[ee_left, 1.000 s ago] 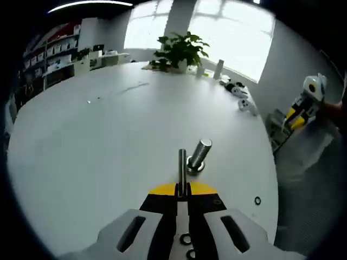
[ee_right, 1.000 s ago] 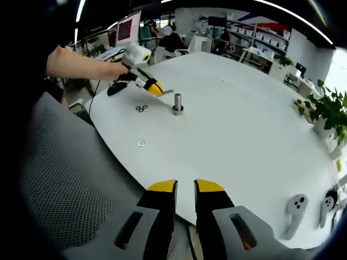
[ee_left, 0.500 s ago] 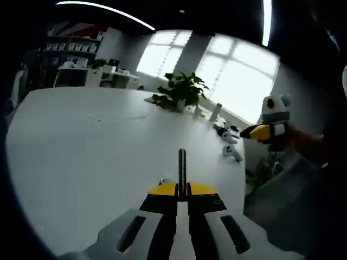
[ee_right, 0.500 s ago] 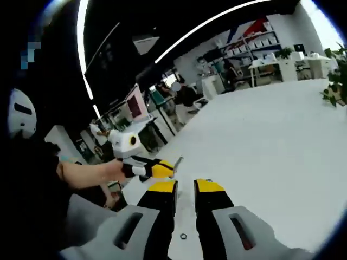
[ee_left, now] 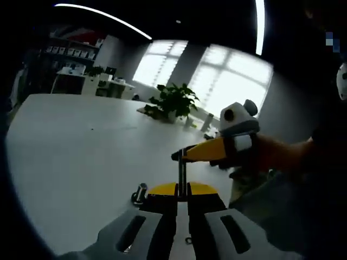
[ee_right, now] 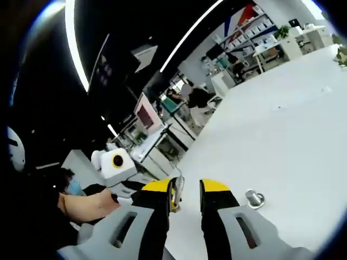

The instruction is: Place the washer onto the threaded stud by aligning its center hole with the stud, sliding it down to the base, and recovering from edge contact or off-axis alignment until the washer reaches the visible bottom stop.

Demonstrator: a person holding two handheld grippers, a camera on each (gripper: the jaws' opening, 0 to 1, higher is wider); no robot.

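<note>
My left gripper (ee_left: pixel 182 189) is shut on a thin grey washer (ee_left: pixel 182 168), seen edge-on and sticking up from its yellow tips. The right gripper (ee_left: pixel 183 156) comes in from the right, held by a hand, and its yellow tips touch the washer's top. In the right gripper view, the right gripper (ee_right: pixel 186 189) is open by a narrow gap, and the washer (ee_right: pixel 176 189) stands in that gap beside the left jaw. The threaded stud (ee_left: pixel 140 193) stands upright on the white table (ee_left: pixel 70 146), lower left of the washer. The stud (ee_right: pixel 254 197) stands apart from both grippers.
A small loose washer (ee_left: pixel 187 240) lies on the table near my left jaws. A potted plant (ee_left: pixel 172 101) and small items stand at the far edge under the windows. A person's arm (ee_right: pixel 87 205) holds the left gripper. Desks, shelves and seated people lie beyond the table.
The right gripper has closed in on the left one: its tips were apart from the washer and now meet it. Both cameras shifted, and the stud has come into both views.
</note>
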